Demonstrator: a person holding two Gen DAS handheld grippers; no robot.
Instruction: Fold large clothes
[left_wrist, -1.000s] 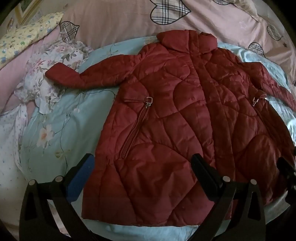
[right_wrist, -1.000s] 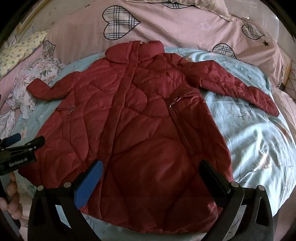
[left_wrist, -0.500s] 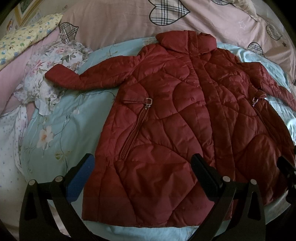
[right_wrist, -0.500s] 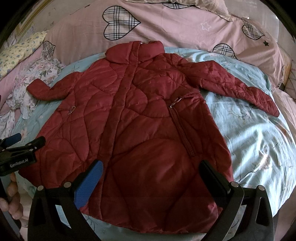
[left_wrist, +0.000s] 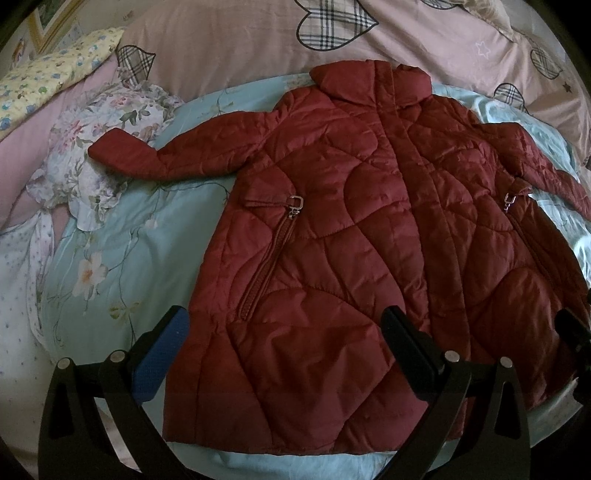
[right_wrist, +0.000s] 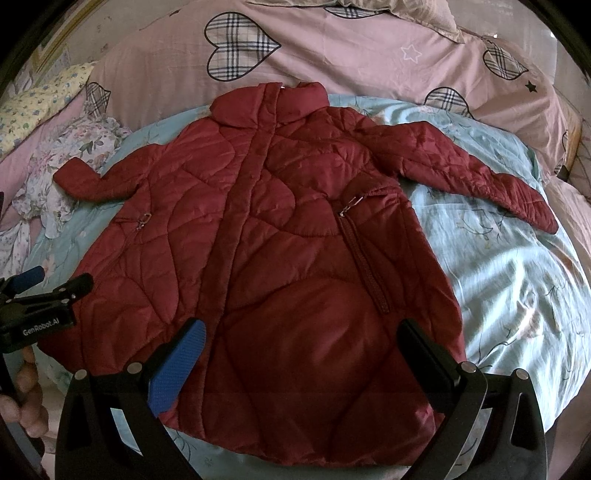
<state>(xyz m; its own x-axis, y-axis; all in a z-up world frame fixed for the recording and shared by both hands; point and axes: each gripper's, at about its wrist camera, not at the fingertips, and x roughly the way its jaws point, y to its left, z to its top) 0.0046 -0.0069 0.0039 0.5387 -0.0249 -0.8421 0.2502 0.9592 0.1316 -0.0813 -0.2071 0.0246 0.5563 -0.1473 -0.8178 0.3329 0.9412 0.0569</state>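
Fingers of left gripper (left_wrist: 284, 339) and right gripper (right_wrist: 301, 350) spread apart, empty, above coat (right_wrist: 266, 236) hem. Coat flat, sleeves out, centred on bed (right_wrist: 517, 280), near edge: ready for folding.

A dark red quilted puffer coat (left_wrist: 354, 229) lies front-up and spread flat on a pale blue floral bedsheet (left_wrist: 110, 258), collar toward a pink duvet with plaid hearts (left_wrist: 229, 44). Its left-hand sleeve reaches onto a crumpled white flowered cloth (left_wrist: 107, 125). The left gripper (left_wrist: 284, 332) hangs above the coat's hem, jaws spread wide with nothing between them, one blue pad (left_wrist: 162, 354) showing.
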